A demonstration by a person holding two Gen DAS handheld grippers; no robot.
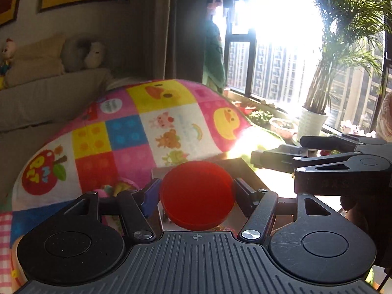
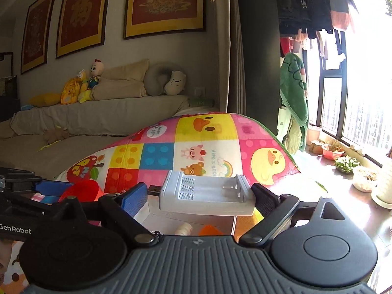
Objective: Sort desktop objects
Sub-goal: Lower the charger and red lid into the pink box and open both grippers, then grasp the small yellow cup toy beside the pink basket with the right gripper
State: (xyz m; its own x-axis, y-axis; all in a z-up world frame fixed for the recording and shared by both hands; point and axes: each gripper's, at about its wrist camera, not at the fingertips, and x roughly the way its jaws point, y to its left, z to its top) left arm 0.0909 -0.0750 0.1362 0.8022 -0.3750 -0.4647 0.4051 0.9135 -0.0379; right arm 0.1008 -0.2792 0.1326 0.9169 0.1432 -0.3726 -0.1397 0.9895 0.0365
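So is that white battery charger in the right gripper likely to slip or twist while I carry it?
The white battery charger looks like rigid, hollow plastic, so probably light and stiff. The right gripper clamps it only at its two short ends, and the casing looks smooth, so it might pivot if jolted.

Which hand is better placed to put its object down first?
Probably neither: left gripper holds the red lid, right gripper holds the white battery charger, both are lifted, and no destination shows.

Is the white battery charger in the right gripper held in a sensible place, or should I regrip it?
Keep it. The right gripper spans the white battery charger end to end, pads on its flat end faces, open bay up. The protruding USB plug is near the left pad; avoid squeezing that.
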